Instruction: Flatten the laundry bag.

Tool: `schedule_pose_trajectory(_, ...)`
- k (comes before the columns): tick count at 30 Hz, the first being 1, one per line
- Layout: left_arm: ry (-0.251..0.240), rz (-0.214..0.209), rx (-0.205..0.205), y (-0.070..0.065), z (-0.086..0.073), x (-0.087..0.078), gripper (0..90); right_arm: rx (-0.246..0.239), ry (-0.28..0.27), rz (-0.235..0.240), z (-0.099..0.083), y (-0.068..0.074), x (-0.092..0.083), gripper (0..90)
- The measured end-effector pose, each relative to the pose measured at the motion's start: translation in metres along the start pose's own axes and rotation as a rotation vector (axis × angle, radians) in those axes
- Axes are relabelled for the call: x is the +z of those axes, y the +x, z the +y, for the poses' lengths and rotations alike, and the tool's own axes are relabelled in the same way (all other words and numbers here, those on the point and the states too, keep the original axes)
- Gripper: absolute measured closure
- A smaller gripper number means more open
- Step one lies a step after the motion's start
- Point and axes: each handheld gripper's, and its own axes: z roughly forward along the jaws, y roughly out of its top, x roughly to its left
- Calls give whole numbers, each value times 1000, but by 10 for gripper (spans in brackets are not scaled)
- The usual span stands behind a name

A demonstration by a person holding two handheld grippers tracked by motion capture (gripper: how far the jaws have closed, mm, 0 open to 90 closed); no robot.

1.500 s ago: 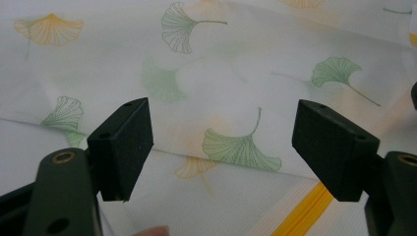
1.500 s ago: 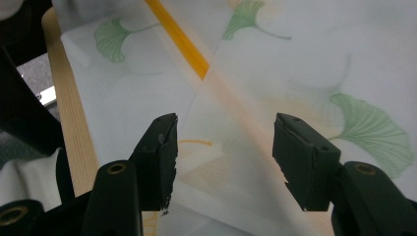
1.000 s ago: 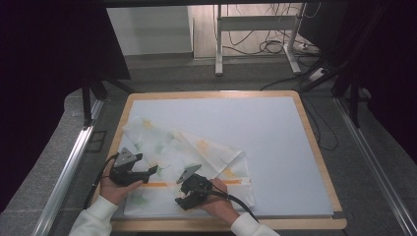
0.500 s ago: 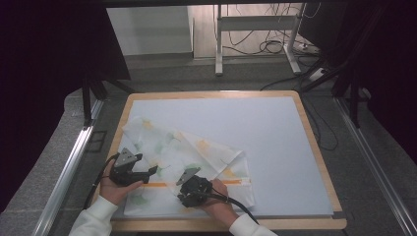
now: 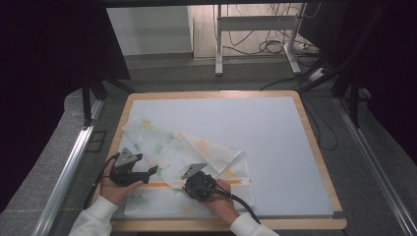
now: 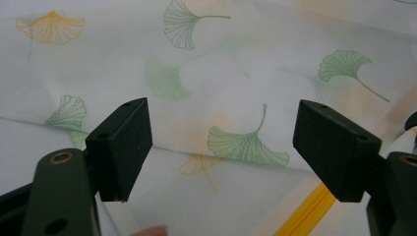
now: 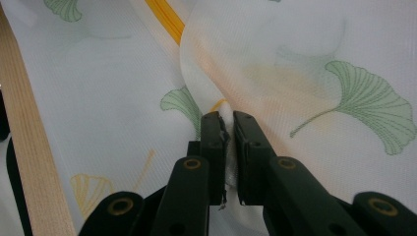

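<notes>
A white cloth (image 5: 196, 152) printed with green and orange ginkgo leaves lies rumpled on the front left of the white board (image 5: 265, 132). An orange stripe (image 5: 162, 185) runs along it. My left gripper (image 5: 150, 171) stands open low over the cloth (image 6: 221, 73), its jaws wide apart with nothing pinched between them (image 6: 221, 147). My right gripper (image 5: 182, 186) points left along the stripe. Its jaws have just been closing and now pinch a raised fold of the cloth (image 7: 305, 64) between the pads (image 7: 229, 118).
The board rests in a wooden table frame (image 5: 314, 147), whose front edge (image 7: 24, 147) runs close beside the right gripper. Metal rails (image 5: 64, 172) flank the table. A desk frame and cables (image 5: 265, 29) stand on the floor behind.
The right gripper's jaws have closed onto a fold of the cloth. Both hands have stayed nearly in place.
</notes>
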Motion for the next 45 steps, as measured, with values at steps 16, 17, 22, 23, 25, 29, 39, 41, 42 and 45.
schedule_pose_trajectory(16,-8,-1,-8,1,0,-1,224,34,-80,-2,6,-11,-17,855)
schedule_pose_trajectory(17,-8,1,-10,1,0,-1,225,30,-89,-5,7,-12,-19,855)
schedule_pose_trajectory(22,-7,2,-10,0,0,-1,225,44,-119,-7,10,-21,-27,856)
schedule_pose_trajectory(23,-7,2,-10,0,0,-1,225,48,-126,-6,11,-23,-30,857)
schedule_pose_trajectory(25,-8,2,-10,-1,0,-1,226,53,-137,-7,12,-27,-33,857)
schedule_pose_trajectory(29,-6,2,-7,-1,0,-1,226,59,-152,-12,14,-34,-39,857)
schedule_pose_trajectory(39,-7,1,-4,-1,0,-1,227,83,-166,-24,14,-45,-44,858)
schedule_pose_trajectory(41,-6,2,-4,-1,0,-1,227,89,-166,-27,14,-47,-45,859)
schedule_pose_trajectory(42,-7,5,-3,-1,0,-1,227,90,-168,-29,14,-48,-46,858)
schedule_pose_trajectory(45,-17,9,-7,-1,0,-2,230,98,-171,-36,14,-52,-46,858)
